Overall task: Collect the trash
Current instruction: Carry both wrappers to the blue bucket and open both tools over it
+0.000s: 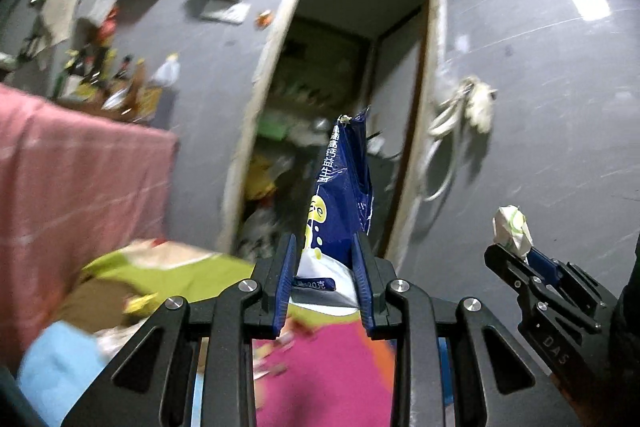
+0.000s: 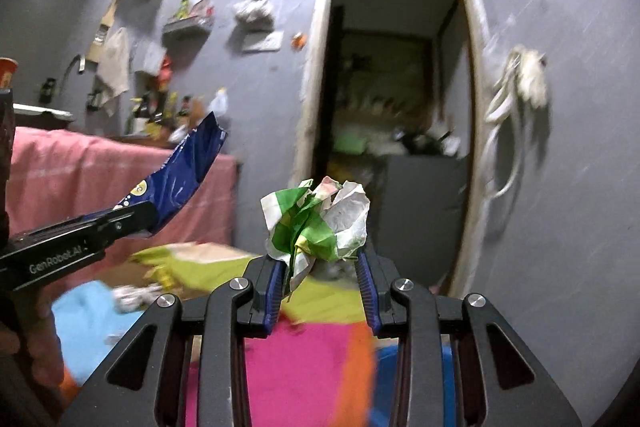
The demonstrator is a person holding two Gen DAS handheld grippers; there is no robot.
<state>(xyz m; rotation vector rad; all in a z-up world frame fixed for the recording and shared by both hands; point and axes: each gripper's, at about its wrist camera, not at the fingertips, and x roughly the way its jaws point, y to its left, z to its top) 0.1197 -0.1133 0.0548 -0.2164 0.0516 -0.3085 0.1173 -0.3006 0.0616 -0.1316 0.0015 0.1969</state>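
My left gripper (image 1: pixel 325 247) is shut on a blue and white snack wrapper (image 1: pixel 344 187) that sticks up between its blue pads. From the right wrist view the same wrapper (image 2: pixel 188 167) and left gripper (image 2: pixel 138 219) appear at the left, pointing right. My right gripper (image 2: pixel 322 263) is shut on a crumpled green and white paper ball (image 2: pixel 320 223). In the left wrist view that paper ball (image 1: pixel 512 231) shows at the right, held in the right gripper (image 1: pixel 516 253). Both grippers are raised and point level toward an open doorway (image 2: pixel 396 107).
A pink cloth-covered table (image 2: pixel 100 171) with bottles behind it stands at the left. Colourful mats, pink (image 2: pixel 304 367), green and blue, lie on the floor below. The grey wall carries shelves (image 2: pixel 188 23) and a hanging white hose (image 2: pixel 516 95). The room past the doorway is dark and cluttered.
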